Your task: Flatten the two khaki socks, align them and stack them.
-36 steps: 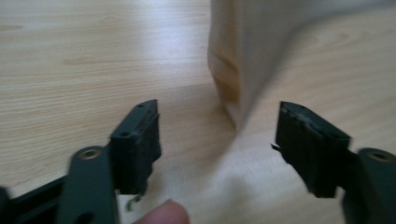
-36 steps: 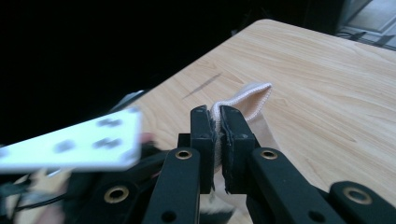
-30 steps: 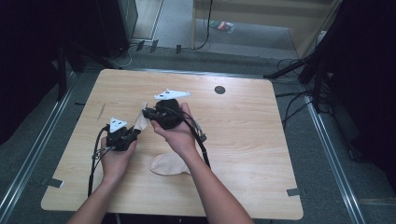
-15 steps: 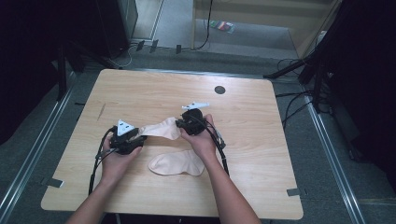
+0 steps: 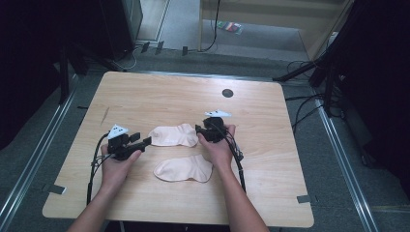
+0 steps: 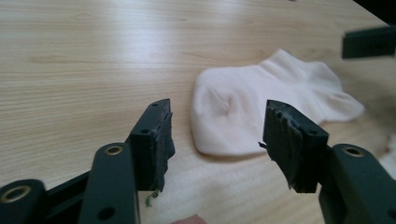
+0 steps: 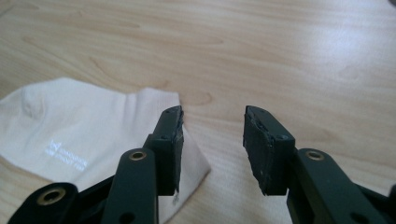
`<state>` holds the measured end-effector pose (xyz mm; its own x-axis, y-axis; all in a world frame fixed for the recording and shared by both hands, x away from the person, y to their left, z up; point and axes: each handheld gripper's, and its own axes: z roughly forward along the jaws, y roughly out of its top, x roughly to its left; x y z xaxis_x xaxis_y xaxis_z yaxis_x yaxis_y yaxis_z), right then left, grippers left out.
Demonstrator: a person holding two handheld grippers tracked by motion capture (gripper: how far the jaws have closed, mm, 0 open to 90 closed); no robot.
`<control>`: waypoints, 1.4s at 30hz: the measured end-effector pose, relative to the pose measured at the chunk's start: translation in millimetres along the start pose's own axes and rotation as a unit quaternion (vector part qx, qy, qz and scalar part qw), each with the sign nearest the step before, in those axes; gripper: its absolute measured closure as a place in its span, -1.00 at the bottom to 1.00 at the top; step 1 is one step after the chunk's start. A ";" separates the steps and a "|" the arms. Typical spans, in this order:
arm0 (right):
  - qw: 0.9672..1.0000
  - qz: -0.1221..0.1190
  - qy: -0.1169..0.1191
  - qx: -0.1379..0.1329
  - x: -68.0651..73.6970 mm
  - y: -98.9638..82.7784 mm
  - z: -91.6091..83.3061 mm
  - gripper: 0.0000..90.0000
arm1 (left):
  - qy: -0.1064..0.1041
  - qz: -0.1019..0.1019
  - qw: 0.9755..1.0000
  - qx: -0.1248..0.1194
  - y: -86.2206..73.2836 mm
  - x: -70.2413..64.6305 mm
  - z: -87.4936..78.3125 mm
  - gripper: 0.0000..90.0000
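I am holding a gripper in each hand over a wooden table (image 5: 270,193), with two pale socks lying flat between them. The far sock (image 5: 173,135) is stretching crosswise, its long axis running from my left gripper (image 5: 145,141) to my right gripper (image 5: 199,131), one end just beside each. The near sock (image 5: 183,168) is lying parallel to it, closer to me, below and between my hands.

Both grippers are released: their jaws have just been opening and nothing is pinched between them. In the left gripper view, the far sock (image 6: 261,109) is lying just ahead of the parted jaws, apart from them. In the right gripper view, its end (image 7: 84,135) is lying under and beside one jaw, loose on the wood.

My forearms are coming in low from the near edge, wrists level, both grippers pointing inward toward each other. My right hand (image 5: 217,150) is sitting nearer the near sock.
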<state>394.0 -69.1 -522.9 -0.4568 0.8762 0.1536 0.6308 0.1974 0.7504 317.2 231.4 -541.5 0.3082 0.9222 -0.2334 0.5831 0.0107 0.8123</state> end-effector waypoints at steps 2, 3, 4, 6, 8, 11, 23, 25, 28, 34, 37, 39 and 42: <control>1.000 -0.001 -0.011 0.004 0.4 -4.2 1.8 0.28 | 0.025 0.004 1.000 0.002 4.1 -2.8 5.8 0.07; 1.000 0.012 -0.002 0.006 -0.7 -6.9 4.5 0.28 | 0.020 -0.008 1.000 0.003 6.2 -1.7 8.9 0.13; 1.000 0.012 -0.002 0.006 -0.7 -6.9 4.5 0.28 | 0.018 -0.018 1.000 0.004 7.5 -0.5 12.4 0.13; 1.000 0.014 0.012 0.000 0.6 -8.5 6.6 0.28 | 0.011 -0.033 0.999 0.024 9.6 0.9 17.0 0.27; 1.000 0.000 0.017 0.004 5.2 -9.4 9.3 0.28 | -0.001 -0.041 0.998 0.047 10.8 1.5 20.3 0.46; 0.999 -0.044 0.002 0.021 14.5 -11.7 16.4 0.43 | 0.023 -0.031 0.997 0.065 9.6 2.3 26.7 0.58; 0.999 -0.048 -0.005 0.010 9.1 -17.0 0.3 0.94 | 0.002 0.017 0.998 0.053 12.7 -4.7 7.7 1.00; 0.999 -0.042 0.002 -0.002 5.0 -16.3 -10.3 0.95 | -0.007 0.020 0.999 0.037 16.2 -4.2 -5.5 1.00; 0.999 -0.035 0.006 -0.010 2.8 -16.7 -21.8 0.95 | -0.018 0.018 0.999 0.032 15.7 -5.6 -12.3 1.00; 0.998 -0.026 0.043 -0.022 4.8 -24.7 -53.8 0.95 | -0.059 0.021 0.998 0.006 2.8 -21.0 -38.0 1.00; 0.998 -0.024 0.063 -0.019 6.8 -33.1 -69.7 0.94 | -0.075 0.029 0.997 0.002 -3.0 -29.3 -51.3 1.00; 0.997 -0.028 0.072 -0.014 7.6 -40.2 -79.8 0.94 | -0.078 0.036 0.996 0.002 -7.1 -34.4 -58.4 1.00; 0.997 -0.026 0.075 -0.012 7.5 -45.9 -85.8 0.94 | -0.095 0.036 0.995 0.010 -14.8 -40.3 -64.3 1.00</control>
<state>307.8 -109.3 -501.0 -0.5786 0.7891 0.2061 0.5891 0.2296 0.7747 247.8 219.0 -509.7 0.4857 0.8301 -0.2740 0.5690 -0.0623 0.8200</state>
